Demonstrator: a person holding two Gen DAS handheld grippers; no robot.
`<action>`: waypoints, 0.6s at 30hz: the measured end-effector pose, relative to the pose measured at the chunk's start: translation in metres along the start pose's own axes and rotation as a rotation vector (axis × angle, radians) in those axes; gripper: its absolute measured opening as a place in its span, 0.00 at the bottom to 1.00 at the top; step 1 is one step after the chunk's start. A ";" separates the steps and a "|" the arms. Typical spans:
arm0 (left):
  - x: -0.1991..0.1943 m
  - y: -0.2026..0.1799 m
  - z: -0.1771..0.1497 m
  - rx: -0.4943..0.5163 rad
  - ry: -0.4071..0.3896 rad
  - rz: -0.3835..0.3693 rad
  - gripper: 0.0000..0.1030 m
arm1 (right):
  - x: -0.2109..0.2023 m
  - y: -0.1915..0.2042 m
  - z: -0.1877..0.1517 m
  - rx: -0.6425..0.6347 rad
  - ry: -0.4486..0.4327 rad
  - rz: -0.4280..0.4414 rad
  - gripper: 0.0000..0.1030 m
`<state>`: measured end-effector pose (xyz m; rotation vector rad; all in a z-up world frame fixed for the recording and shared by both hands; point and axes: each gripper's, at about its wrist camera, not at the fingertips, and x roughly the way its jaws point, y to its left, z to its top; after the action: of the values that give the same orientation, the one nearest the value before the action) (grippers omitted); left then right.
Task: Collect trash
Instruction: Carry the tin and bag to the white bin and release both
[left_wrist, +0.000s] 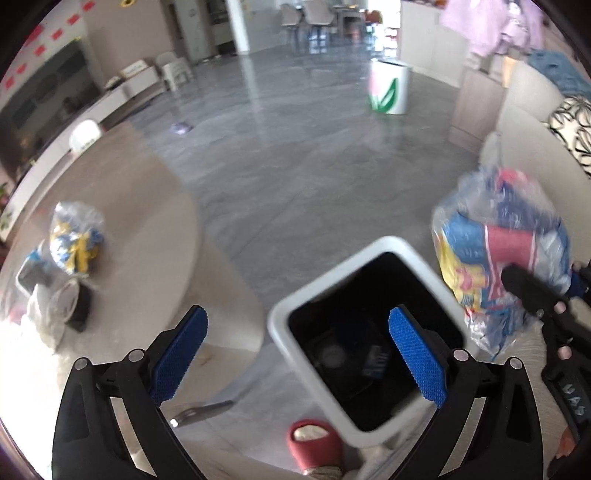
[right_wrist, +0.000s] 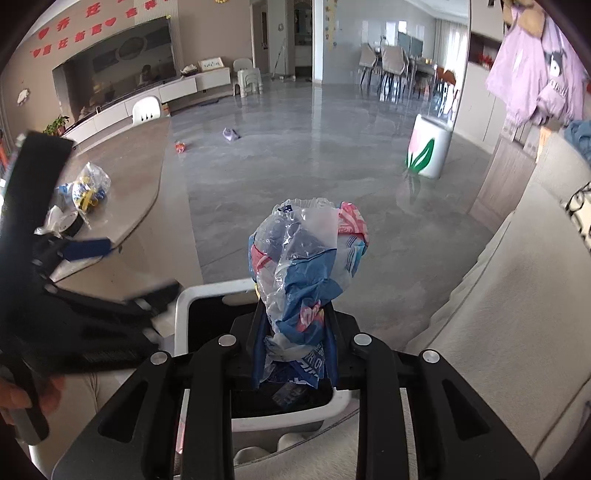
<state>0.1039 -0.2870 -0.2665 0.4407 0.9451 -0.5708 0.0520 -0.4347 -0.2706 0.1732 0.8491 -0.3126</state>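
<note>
My right gripper pinches the neck of a crumpled clear plastic bag stuffed with blue, red and yellow wrappers, holding it over the white square-rimmed bin with a black liner. My left gripper stands wide with nothing between its 2 blue pads, above the same bin. A 2nd clear bag of wrappers lies on the beige rounded table.
</note>
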 end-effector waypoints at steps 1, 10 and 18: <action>0.000 0.005 0.000 -0.015 -0.002 0.002 0.94 | 0.008 0.002 -0.003 -0.001 0.018 0.005 0.26; -0.013 0.021 -0.002 -0.052 -0.045 -0.001 0.94 | 0.037 0.022 -0.007 -0.027 0.093 0.063 0.27; -0.016 0.030 0.000 -0.055 -0.063 -0.001 0.94 | 0.046 0.037 -0.003 -0.065 0.138 0.081 0.59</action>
<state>0.1152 -0.2598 -0.2498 0.3708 0.8984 -0.5552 0.0907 -0.4088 -0.3061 0.1695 0.9851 -0.1983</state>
